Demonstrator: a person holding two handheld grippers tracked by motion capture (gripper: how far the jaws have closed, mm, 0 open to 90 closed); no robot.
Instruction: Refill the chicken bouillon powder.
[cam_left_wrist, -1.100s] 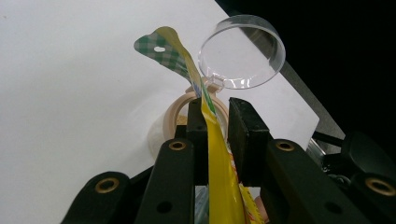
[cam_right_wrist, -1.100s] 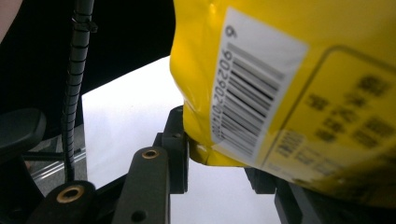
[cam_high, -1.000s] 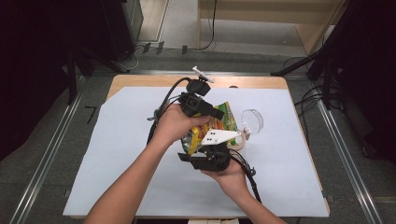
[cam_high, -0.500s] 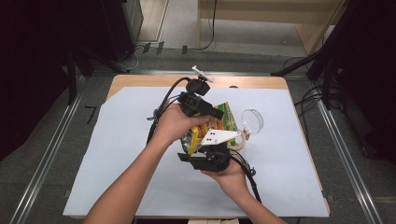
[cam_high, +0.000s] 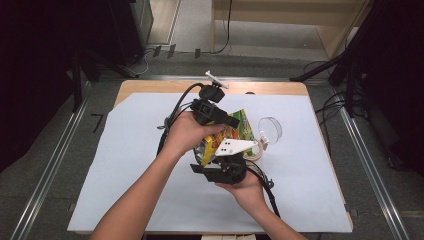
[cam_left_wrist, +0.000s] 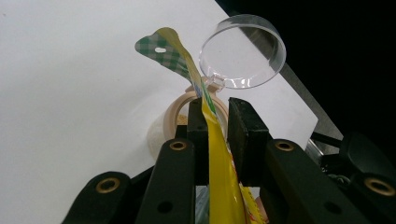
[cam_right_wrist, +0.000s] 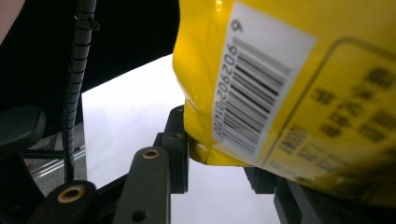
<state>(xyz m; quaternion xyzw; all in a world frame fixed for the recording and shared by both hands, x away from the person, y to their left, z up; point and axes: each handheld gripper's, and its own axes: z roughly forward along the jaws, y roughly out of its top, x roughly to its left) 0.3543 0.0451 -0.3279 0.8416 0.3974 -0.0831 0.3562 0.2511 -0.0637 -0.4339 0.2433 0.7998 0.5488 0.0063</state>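
- The left claw (cam_left_wrist: 215, 122) is clenched on the top edge of the yellow snack bag (cam_high: 227, 137); the right claw (cam_right_wrist: 219, 158) has its jaws at the bag's bottom corner, but I cannot tell if it grips.
- The bag is held above the tabletop (cam_high: 125, 165), so the step seems to be tearing it open; next, the claws should pull apart.
- The clear lid (cam_left_wrist: 243, 57) and tape roll (cam_left_wrist: 180, 109) are partly hidden.

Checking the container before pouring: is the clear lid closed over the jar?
No: in the left gripper view the clear lid stands flipped up behind the jar.
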